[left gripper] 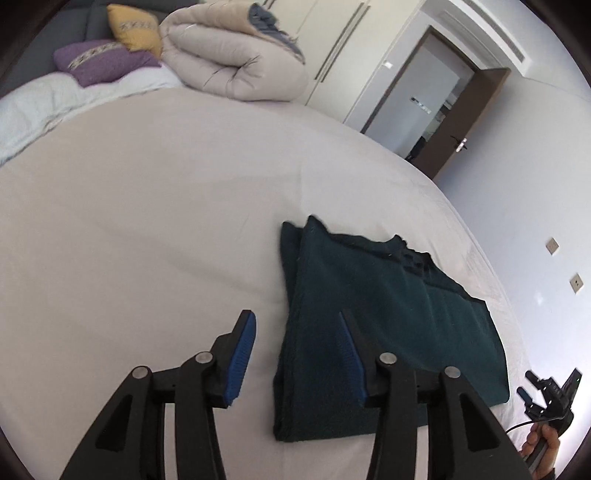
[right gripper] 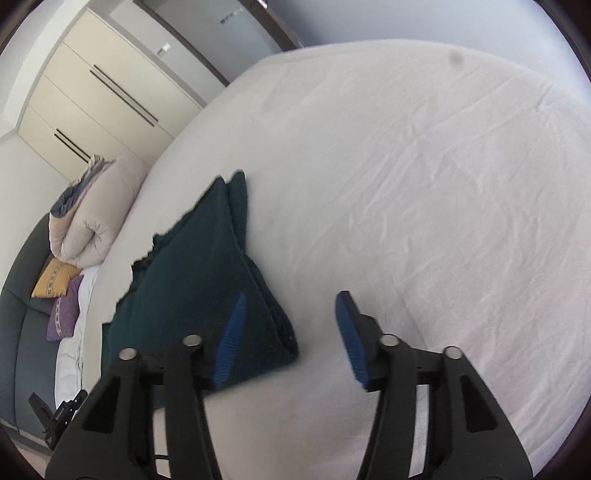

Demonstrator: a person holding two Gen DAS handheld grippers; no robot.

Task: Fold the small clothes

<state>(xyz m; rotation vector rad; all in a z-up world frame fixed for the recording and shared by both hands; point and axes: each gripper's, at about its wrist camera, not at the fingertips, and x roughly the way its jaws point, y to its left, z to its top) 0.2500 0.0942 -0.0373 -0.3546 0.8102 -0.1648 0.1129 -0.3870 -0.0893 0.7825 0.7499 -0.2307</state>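
Observation:
A dark green garment (left gripper: 376, 325) lies folded flat on the white bed sheet (left gripper: 147, 240). It also shows in the right wrist view (right gripper: 199, 266). My left gripper (left gripper: 297, 321) is open and empty, held above the garment's near left edge, with its right finger over the cloth. My right gripper (right gripper: 291, 299) is open and empty, held above the garment's near corner, with its left finger over the cloth. The right gripper also shows at the far right of the left wrist view (left gripper: 550, 391), held in a hand.
A rolled beige duvet (left gripper: 236, 55) lies at the head of the bed, with a yellow pillow (left gripper: 135, 27) and a purple pillow (left gripper: 99, 62). A wardrobe (right gripper: 99, 92) and an open door (left gripper: 476, 122) stand beyond the bed edge.

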